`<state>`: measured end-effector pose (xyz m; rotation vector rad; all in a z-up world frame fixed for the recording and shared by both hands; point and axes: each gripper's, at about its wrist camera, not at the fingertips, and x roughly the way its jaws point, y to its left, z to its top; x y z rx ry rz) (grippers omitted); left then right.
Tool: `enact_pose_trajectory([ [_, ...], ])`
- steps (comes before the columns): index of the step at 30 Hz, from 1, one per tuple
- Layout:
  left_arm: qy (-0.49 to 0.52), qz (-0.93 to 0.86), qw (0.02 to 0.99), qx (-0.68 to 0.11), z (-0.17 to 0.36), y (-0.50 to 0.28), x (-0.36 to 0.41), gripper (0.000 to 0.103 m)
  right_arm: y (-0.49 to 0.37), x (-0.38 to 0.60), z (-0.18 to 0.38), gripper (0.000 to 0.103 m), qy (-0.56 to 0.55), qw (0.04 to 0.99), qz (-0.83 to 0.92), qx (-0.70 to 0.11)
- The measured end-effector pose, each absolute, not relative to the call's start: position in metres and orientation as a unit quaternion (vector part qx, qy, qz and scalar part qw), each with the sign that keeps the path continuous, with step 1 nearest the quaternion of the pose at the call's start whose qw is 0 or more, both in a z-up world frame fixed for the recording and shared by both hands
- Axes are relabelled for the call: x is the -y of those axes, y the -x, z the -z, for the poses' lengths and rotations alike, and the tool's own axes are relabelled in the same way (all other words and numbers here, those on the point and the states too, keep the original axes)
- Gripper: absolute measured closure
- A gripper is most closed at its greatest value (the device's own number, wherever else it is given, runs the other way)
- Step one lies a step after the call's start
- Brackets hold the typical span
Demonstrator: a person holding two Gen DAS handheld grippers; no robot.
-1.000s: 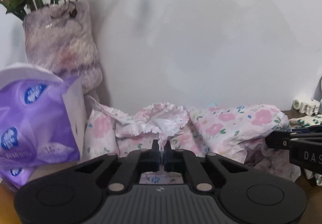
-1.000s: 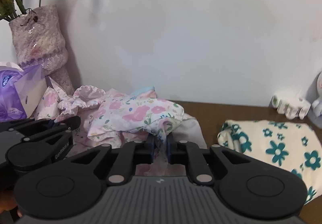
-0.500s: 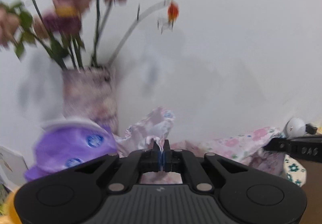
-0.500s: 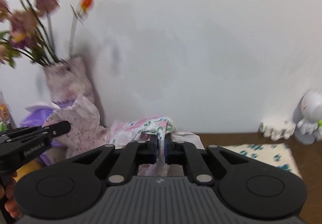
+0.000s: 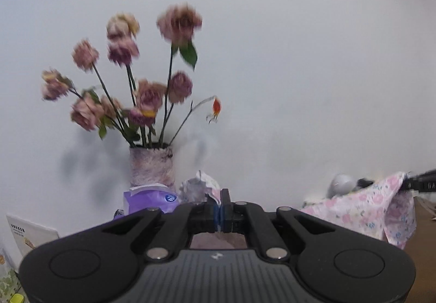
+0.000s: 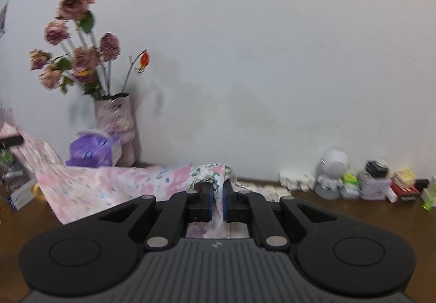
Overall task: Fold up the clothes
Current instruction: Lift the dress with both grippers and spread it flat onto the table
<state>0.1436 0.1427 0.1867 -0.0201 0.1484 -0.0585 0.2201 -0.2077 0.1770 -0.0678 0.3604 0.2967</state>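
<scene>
A pink floral garment [image 6: 109, 185] hangs stretched in the air between my two grippers, above the brown table [image 6: 354, 210]. My left gripper [image 5: 221, 195] is shut on a bunched edge of the floral garment [image 5: 201, 188]. My right gripper [image 6: 217, 188] is shut on the opposite edge, with cloth trailing down between its fingers. In the left wrist view the right gripper [image 5: 419, 183] shows at the far right with the cloth [image 5: 362, 207] draped from it. In the right wrist view the left gripper [image 6: 11, 141] shows at the far left edge.
A fuzzy vase of dried roses [image 5: 151, 166] and a purple tissue pack [image 5: 148, 198] stand by the white wall. A white round figurine [image 6: 331, 166], small boxes and bottles [image 6: 381, 183] line the wall at right. A folded light cloth [image 6: 261, 190] lies behind my right gripper.
Both grippers have risen and pulled back from the wall, lifting the floral garment off the table and spreading it between them. The vase and flowers now look farther away.
</scene>
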Motion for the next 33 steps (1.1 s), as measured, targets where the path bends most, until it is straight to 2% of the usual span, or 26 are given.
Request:
enact_pose_trajectory([
  [7, 0.014, 0.019, 1.0, -0.021, -0.241, -0.058, -0.152, 0.102, -0.131, 0.245, -0.197, 0.098, 0.026, 0.957, -0.202, -0.206],
  [10, 0.02, -0.001, 0.999, -0.033, -0.258, -0.068, -0.15, 0.102, -0.129, 0.252, -0.206, 0.098, 0.011, 0.952, -0.202, -0.23],
  [13, 0.022, -0.016, 0.996, -0.083, -0.257, -0.11, -0.147, 0.102, -0.165, 0.249, -0.185, 0.097, 0.0, 0.941, -0.19, -0.28],
  [16, 0.005, -0.043, 0.986, -0.16, -0.224, -0.174, -0.142, 0.102, -0.205, 0.245, -0.16, 0.097, -0.013, 0.926, -0.176, -0.333],
  [21, -0.005, -0.064, 0.964, -0.26, -0.131, -0.267, -0.126, 0.102, -0.276, 0.232, -0.09, 0.097, -0.024, 0.899, -0.154, -0.409],
  [25, 0.009, -0.058, 0.958, -0.282, -0.085, -0.306, -0.13, 0.102, -0.303, 0.227, -0.055, 0.096, -0.027, 0.889, -0.16, -0.428],
  [33, 0.016, -0.059, 0.954, -0.295, -0.045, -0.34, -0.151, 0.102, -0.341, 0.236, -0.026, 0.094, -0.034, 0.884, -0.162, -0.438],
])
